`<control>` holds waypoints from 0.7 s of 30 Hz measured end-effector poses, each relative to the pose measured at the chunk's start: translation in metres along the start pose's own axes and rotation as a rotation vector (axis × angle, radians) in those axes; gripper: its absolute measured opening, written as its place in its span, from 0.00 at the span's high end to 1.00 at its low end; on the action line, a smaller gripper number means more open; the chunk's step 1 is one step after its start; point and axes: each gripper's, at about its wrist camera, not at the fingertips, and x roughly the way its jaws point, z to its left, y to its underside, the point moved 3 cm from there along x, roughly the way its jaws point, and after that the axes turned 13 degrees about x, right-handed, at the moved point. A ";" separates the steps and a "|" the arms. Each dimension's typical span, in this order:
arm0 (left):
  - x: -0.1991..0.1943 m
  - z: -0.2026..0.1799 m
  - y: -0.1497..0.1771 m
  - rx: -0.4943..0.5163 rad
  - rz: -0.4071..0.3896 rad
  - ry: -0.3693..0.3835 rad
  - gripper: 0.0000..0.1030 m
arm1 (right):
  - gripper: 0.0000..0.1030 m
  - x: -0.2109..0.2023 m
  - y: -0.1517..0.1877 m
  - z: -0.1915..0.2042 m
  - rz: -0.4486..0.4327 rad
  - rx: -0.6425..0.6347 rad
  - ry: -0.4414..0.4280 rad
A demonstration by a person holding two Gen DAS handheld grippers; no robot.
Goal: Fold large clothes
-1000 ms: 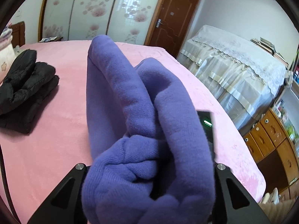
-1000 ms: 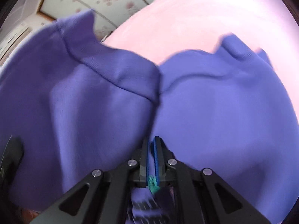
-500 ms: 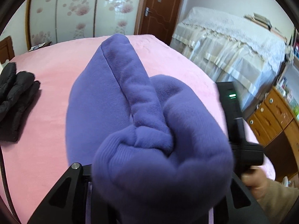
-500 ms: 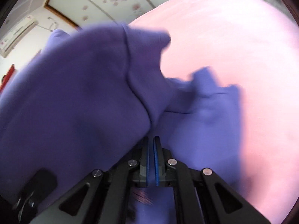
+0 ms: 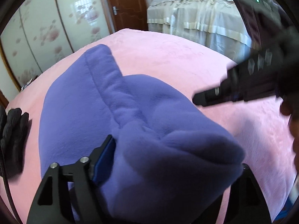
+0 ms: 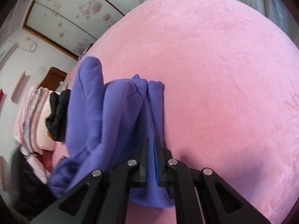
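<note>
A bedroom is shown in daylight. A bed (image 5: 168, 52) covered in pink plush fills the middle. Behind it, sliding wardrobe doors (image 5: 46, 37) printed with pink blossoms are seen, beside a brown wooden door (image 5: 127, 5). To the right, furniture draped in cream lace-edged cloth (image 5: 196, 13) is seen. Striped pink bedding (image 6: 31, 115) is piled at the bed's end

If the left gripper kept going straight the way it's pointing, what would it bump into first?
The purple garment. Its thick folded bundle sits between the opening jaws of the left gripper and fills the path ahead. Past it lies the pink bedspread, though how far off is hard to judge.
</note>
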 end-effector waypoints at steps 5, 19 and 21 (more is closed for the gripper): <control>-0.005 -0.002 0.001 -0.012 -0.025 0.091 0.06 | 0.81 -0.031 0.013 0.015 0.029 -0.100 -0.085; -0.027 -0.017 0.012 -0.007 -0.091 0.149 0.01 | 0.71 0.005 0.045 0.061 0.332 -0.209 -0.147; -0.029 -0.023 0.013 0.010 -0.093 0.146 0.01 | 0.63 0.008 0.047 0.063 0.331 -0.219 -0.109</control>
